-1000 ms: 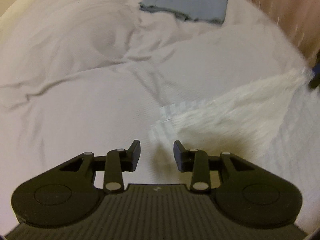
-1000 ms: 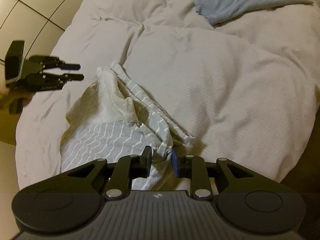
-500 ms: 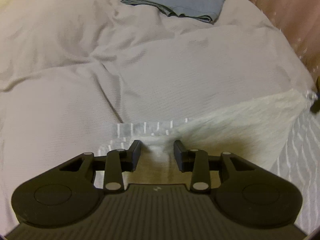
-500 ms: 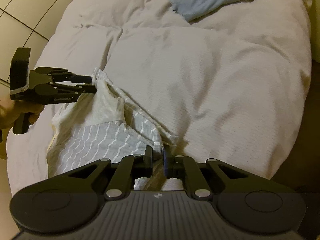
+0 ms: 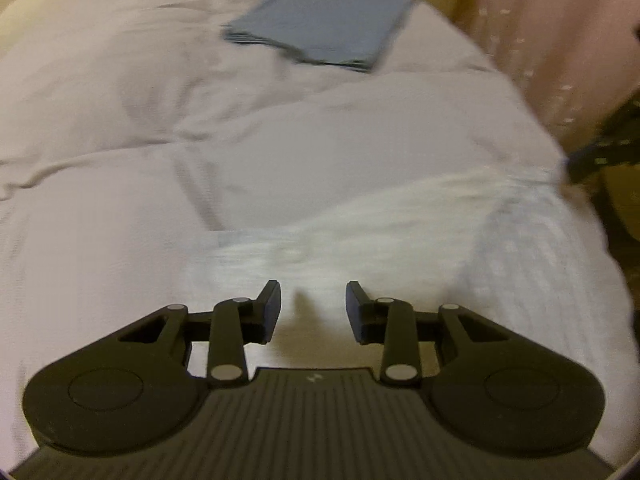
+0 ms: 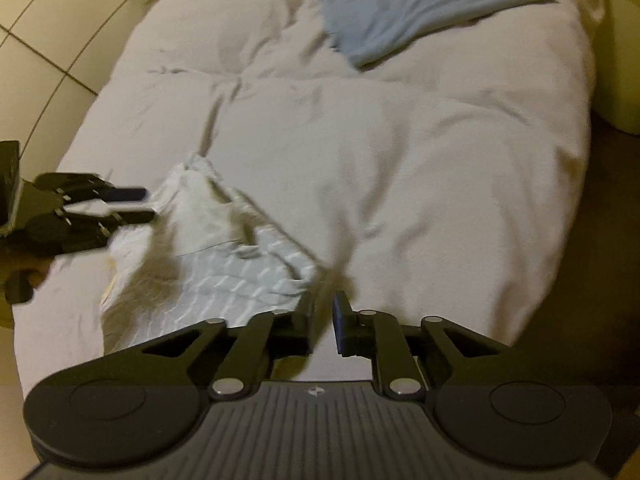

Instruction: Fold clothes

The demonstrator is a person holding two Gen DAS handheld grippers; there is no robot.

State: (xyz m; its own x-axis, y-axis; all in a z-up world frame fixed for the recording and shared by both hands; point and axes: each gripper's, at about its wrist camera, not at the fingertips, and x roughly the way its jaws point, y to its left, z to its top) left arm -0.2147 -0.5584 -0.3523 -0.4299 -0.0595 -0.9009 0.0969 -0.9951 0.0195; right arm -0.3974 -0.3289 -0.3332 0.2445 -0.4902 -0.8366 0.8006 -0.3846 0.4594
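Striped cloth, pale with wavy white lines, lies rumpled at the near edge of the bed (image 6: 400,184), and both grippers are at it. The right gripper (image 6: 323,322) sits at the garment (image 6: 240,276) near its closest corner; its jaws stand only a narrow gap apart, and I can't tell whether any cloth is pinched between them, since the hem seems to end just left of the gap. If it closes there it may catch nothing, or only bedcover.

Across the garment, the left gripper (image 6: 146,204) reaches in from the side with its jaws spread, tips at the bunched far corner. From its own camera the left gripper (image 5: 313,304) is plainly released, nothing between the fingers, the garment (image 5: 400,232) spreading just ahead of it. Both pictures are smeared, so the hands seem to be moving quickly, and a hasty bite could miss the edge.

My worry is the layers. The corner by the left gripper is heaped and turned over on itself, showing a plain inner side; grabbing there could take one layer and leave the fold crooked. The duvet beneath is soft and creased, the same pale tone, and could easily be nipped along with the cloth.

Farther up the bed lies a blue garment (image 6: 416,8), flat, well apart from all this; a wide fling could reach it.
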